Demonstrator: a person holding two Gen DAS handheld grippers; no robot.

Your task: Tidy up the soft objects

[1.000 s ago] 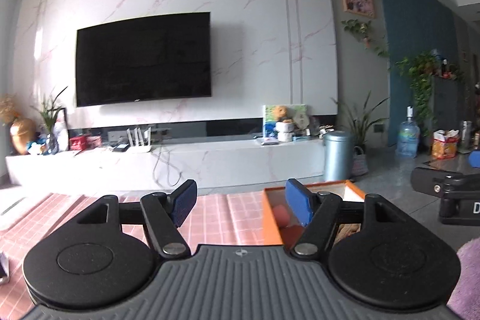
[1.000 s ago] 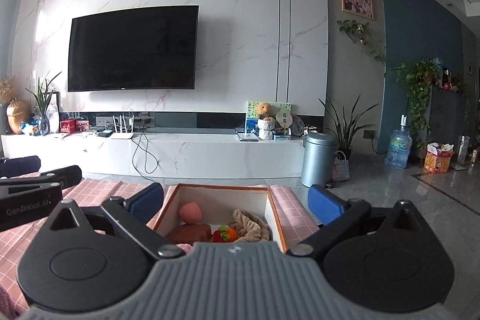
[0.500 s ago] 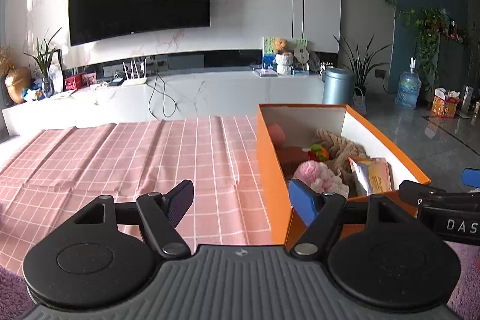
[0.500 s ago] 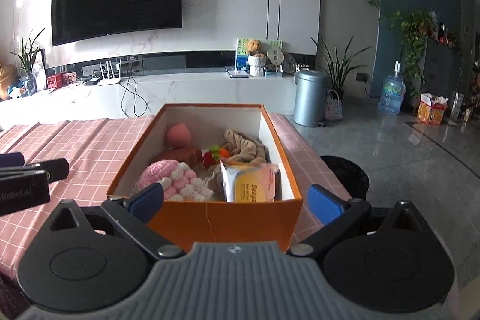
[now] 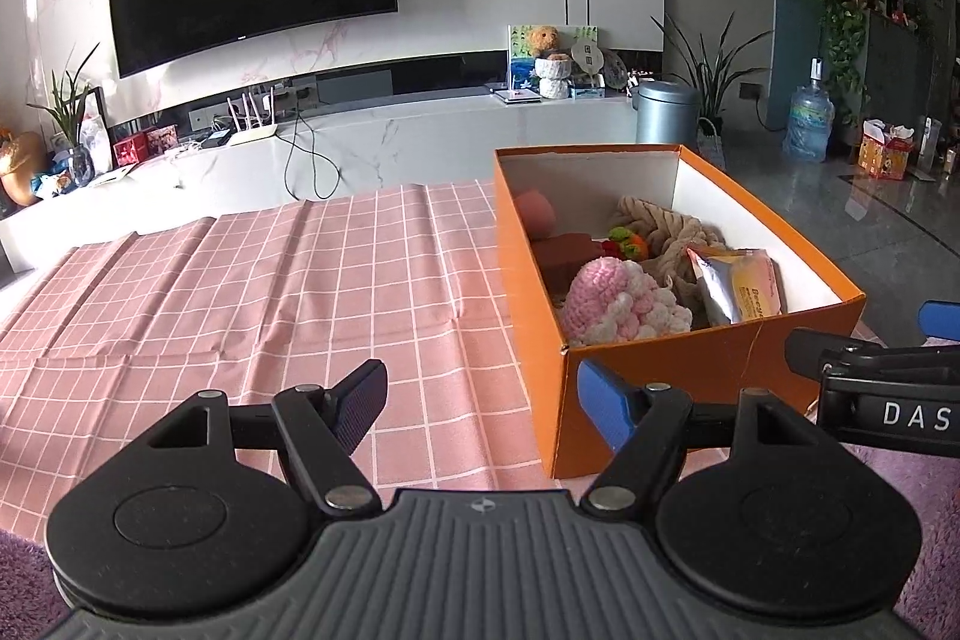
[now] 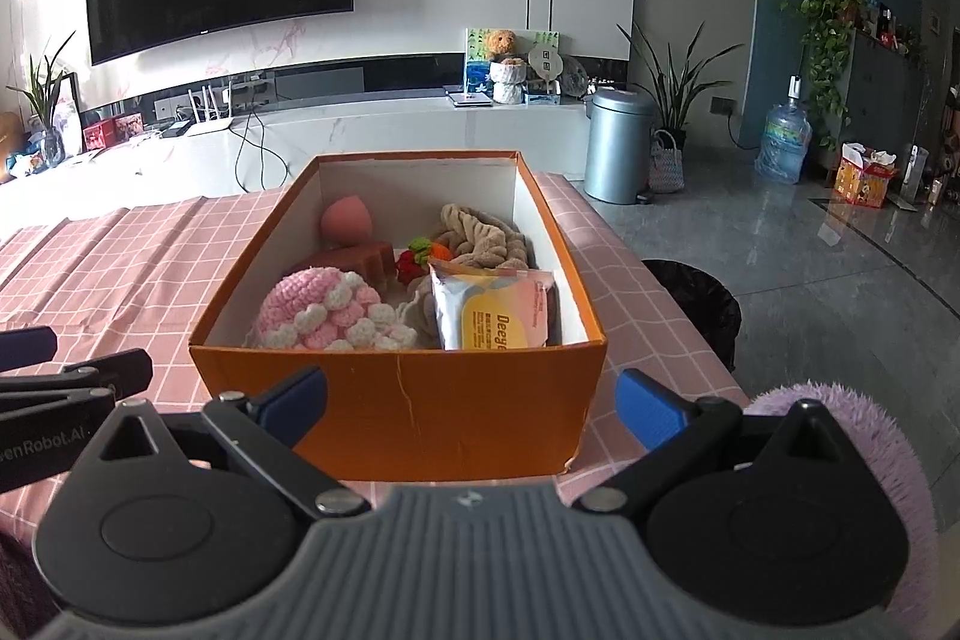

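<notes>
An orange cardboard box (image 6: 252, 280) stands on the table, holding a pink and white crochet hat (image 6: 324, 310), a pack of wipes (image 6: 492, 316), a beige twisted cloth (image 6: 480, 238), a pink egg-shaped sponge (image 6: 347, 220), a reddish-brown block (image 6: 354, 262) and a small red, green and orange toy (image 6: 420, 256). My right gripper (image 6: 474, 400) is open just before the box's near wall, nothing between its pads. My left gripper (image 5: 483, 400) is open in front of the box's (image 5: 690, 370) near left corner, over the cloth. Each gripper shows at the edge of the other's view.
A pink checked tablecloth (image 5: 270, 280) covers the table left of the box. Something purple and fluffy (image 6: 840, 400) lies at the near right edge. A black bin (image 6: 702, 304) stands on the floor right of the table. A television, white console and metal bin (image 6: 618, 148) are far behind.
Both grippers have sunk and tipped downward. The wall filled the views before; the table, the box and its contents fill them now. Both pairs of jaws stay wide.
</notes>
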